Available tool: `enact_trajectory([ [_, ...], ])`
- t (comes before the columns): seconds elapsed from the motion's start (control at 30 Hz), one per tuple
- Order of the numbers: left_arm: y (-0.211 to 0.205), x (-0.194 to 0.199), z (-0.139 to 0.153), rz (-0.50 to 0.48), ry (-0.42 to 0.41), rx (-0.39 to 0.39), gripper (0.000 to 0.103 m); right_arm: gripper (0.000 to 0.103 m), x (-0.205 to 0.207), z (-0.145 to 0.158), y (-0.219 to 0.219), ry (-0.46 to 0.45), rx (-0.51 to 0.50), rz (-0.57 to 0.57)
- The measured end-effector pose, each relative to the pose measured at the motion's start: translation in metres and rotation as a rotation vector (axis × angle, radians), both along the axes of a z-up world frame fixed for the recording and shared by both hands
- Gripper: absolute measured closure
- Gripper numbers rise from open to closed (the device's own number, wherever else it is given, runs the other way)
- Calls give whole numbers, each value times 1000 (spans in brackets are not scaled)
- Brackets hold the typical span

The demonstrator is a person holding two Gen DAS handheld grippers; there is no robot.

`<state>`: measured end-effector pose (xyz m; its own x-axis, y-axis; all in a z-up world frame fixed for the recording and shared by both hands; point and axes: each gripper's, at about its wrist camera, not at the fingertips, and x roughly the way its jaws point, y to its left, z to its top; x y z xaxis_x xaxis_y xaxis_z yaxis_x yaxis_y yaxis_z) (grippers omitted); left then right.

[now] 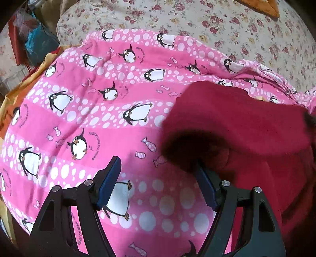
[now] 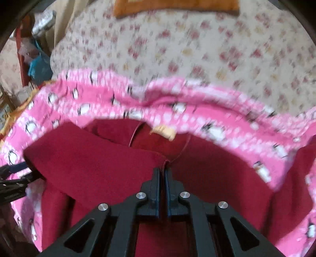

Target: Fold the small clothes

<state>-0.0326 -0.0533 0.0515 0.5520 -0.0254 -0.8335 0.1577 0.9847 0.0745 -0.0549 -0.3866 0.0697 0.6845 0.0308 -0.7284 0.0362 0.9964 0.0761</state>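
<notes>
A dark red fleece garment (image 1: 237,122) lies on a pink penguin-print blanket (image 1: 98,98). My left gripper (image 1: 157,161) hovers over the blanket at the garment's left end, jaws wide apart with nothing between them; a dark fold of the garment touches the tip of the right-hand finger (image 1: 205,187). In the right wrist view my right gripper (image 2: 163,170) is shut on a thin edge of the red garment (image 2: 98,158), near its neckline. A tan label (image 2: 164,131) shows at the collar. The left gripper (image 2: 11,178) appears at the far left edge there.
The pink blanket (image 2: 197,114) rests on a floral bedsheet (image 1: 217,29) that stretches beyond it. An orange cloth (image 1: 262,8) lies at the far edge of the bed. Bags and clutter, one blue (image 1: 37,45), stand off the bed's left side.
</notes>
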Motion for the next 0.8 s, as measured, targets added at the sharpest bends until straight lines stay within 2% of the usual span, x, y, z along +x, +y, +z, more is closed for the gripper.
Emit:
enact_trajectory([
  [0.1, -1, 3, -3, 3, 9, -12, 28, 99, -14, 23, -25, -48, -34, -68],
  [0.2, -7, 5, -7, -14, 22, -19, 28, 99, -17, 26, -51, -46, -77, -153],
  [0.33, -15, 2, -11, -41, 50, -7, 28, 99, -15, 5, -84, 9, -108, -263],
  [0.5, -6, -15, 5, -69, 29, 7, 28, 96, -8, -34, -101, 149, -61, -277],
  [0.57, 1, -19, 13, -69, 16, 8, 28, 75, -13, -32, -101, 155, -77, -296],
  [0.6, 6, -20, 18, -63, 12, -8, 28, 58, -17, -24, -99, 129, -75, -305],
  [0.67, 13, -19, 25, -56, 6, -62, 28, 55, -23, 0, -82, 51, -53, -260],
  [0.77, 15, -13, 30, -56, 19, -189, 28, 55, -15, 17, -41, 13, 10, -64],
  [0.8, 13, -11, 30, -62, 26, -216, 28, 55, -5, 21, -16, 18, 58, 45],
])
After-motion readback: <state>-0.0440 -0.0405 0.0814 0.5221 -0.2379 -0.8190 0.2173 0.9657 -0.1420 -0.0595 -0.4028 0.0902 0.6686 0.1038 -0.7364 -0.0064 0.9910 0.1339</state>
